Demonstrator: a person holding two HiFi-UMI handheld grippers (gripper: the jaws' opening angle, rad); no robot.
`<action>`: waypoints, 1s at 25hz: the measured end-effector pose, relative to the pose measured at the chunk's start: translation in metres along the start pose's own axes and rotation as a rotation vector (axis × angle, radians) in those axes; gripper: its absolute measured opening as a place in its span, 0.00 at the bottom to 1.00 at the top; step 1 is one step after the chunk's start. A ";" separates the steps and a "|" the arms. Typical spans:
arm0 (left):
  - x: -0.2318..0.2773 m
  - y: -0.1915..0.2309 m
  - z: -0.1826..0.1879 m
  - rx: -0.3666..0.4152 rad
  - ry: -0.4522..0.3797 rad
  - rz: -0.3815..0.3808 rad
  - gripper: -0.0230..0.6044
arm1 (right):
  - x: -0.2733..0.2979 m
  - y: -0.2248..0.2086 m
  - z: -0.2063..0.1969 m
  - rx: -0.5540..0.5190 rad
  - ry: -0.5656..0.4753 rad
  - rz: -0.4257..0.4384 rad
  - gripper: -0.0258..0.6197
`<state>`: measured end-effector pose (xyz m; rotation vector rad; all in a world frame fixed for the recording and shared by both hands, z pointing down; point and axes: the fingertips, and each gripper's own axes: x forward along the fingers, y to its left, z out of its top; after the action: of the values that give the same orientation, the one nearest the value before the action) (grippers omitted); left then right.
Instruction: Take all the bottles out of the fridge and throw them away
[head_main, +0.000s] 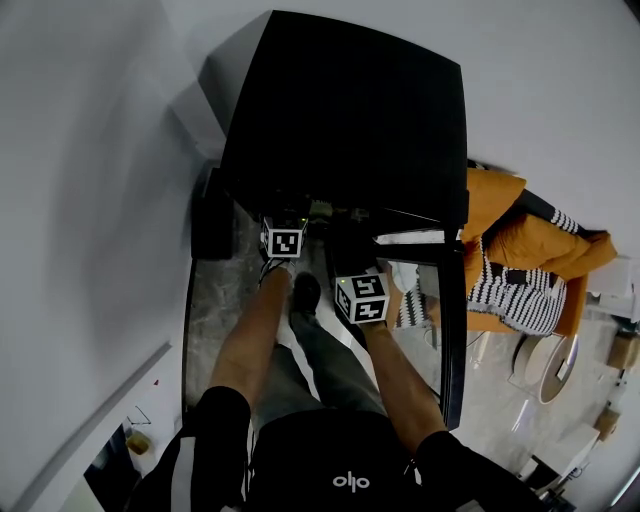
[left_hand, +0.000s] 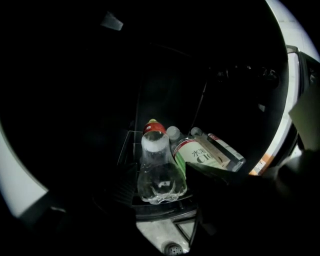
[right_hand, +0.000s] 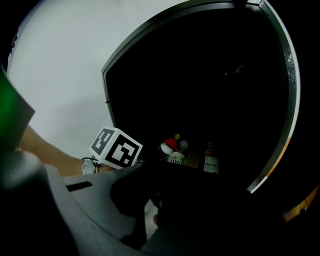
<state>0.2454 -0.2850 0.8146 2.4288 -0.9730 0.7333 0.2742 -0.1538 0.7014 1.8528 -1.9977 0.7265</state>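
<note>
Several bottles lie side by side on a low shelf inside the dark fridge. A clear bottle with a red cap points its base at me, and a green-labelled bottle and a third bottle lie to its right. My left gripper is open, its dark jaws standing on either side of the clear bottle without pressing on it. My right gripper is shut and empty, lower and to the right of the left gripper. The same bottles show small beyond it. Both marker cubes sit at the fridge's front.
The fridge's glass door stands open at the right. A white wall runs close on the left, with grey marbled floor below. An orange and striped blanket lies to the right of the fridge.
</note>
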 end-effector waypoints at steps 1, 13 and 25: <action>0.001 0.000 -0.001 -0.002 0.000 0.000 0.50 | 0.001 0.000 0.000 -0.001 0.000 0.001 0.04; 0.000 -0.002 -0.020 0.001 0.015 -0.021 0.52 | 0.002 0.000 -0.004 -0.004 0.005 -0.014 0.04; -0.044 -0.002 -0.010 -0.006 -0.054 -0.041 0.51 | -0.016 0.005 0.005 -0.011 -0.018 -0.040 0.04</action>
<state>0.2163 -0.2561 0.7954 2.4676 -0.9413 0.6531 0.2711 -0.1429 0.6874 1.8945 -1.9656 0.6886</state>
